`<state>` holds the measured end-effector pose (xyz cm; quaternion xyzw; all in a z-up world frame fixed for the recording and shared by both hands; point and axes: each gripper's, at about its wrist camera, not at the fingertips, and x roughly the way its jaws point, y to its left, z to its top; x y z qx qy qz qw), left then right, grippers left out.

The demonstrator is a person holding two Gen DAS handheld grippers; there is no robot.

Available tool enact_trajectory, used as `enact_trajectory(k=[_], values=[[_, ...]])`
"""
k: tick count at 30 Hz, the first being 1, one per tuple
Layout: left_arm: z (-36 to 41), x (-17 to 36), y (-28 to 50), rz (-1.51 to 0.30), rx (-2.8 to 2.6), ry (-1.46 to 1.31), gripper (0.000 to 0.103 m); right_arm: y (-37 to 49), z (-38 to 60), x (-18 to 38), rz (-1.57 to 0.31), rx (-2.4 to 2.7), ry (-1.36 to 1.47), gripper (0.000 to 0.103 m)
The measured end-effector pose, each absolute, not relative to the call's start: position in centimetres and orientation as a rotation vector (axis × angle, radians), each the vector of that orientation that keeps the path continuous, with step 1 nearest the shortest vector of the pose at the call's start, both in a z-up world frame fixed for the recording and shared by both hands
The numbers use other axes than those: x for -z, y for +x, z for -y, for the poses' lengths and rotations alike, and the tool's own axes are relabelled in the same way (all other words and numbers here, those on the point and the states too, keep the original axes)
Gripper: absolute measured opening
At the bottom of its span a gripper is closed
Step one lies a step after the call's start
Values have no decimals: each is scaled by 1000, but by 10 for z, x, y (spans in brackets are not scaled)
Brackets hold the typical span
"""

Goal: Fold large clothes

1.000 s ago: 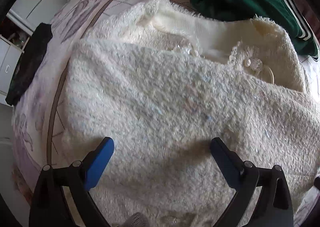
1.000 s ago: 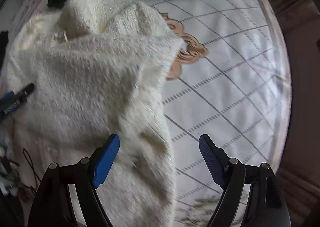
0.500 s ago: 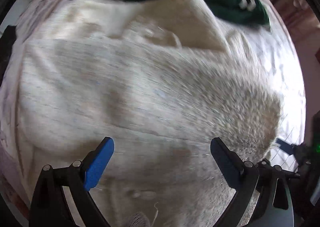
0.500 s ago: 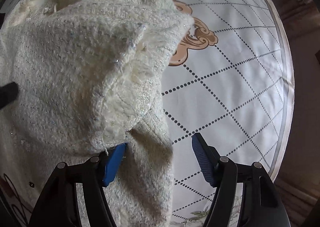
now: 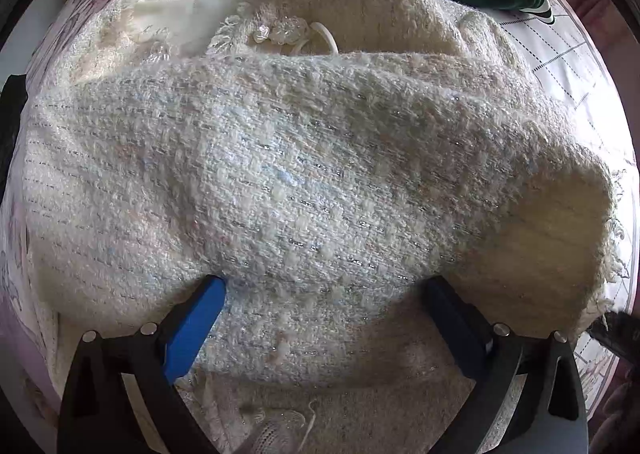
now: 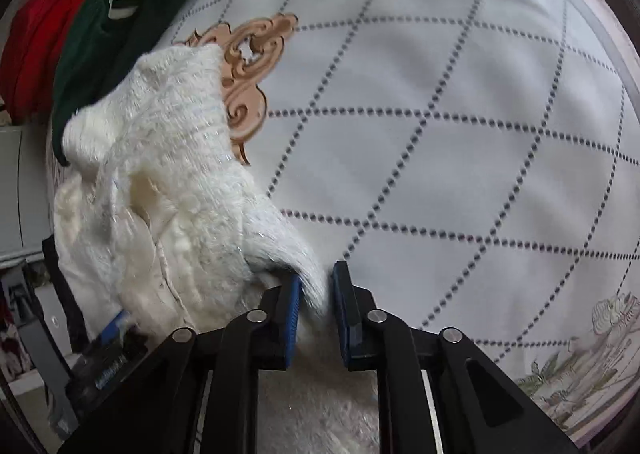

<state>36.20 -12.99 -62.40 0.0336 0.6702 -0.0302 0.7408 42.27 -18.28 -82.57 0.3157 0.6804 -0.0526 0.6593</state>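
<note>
Because the cream, fuzzy tweed-knit jacket (image 5: 304,181) lies bunched on the white bedspread with a dotted diamond pattern (image 6: 460,133), beside a dark green garment with white stripes (image 6: 120,13), we judge the main risk to be a shallow pinch: the thick, springy sleeve cuff could slip out as it is lifted, and the fold would collapse. The right gripper (image 6: 316,306) is closing, its blue pads taking in a narrow tuft of that cuff; whether they press firmly yet we cannot tell. It tilts steeply down toward the bed. The left gripper (image 5: 324,294) points straight down over the jacket's body, its jaws spread wide and holding nothing, its fingertips sunk a little into the pile.
</note>
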Motion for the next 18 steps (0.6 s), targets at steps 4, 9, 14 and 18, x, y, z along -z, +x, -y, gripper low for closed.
enact_trajectory(k=[4,9,14,18], values=[[100,599,366,-1430,36,77,103,403,183,818,-1598,89,577,60],[94,566,324,-1391,-47,117,103,353,194,814,-1650,127,591,61],[101,556,266,-1434,-77,144,103,309,204,774,-1702,250,474,61],[111,557,238,-1485,-98,123,103,294,213,747,-1699,247,463,61]])
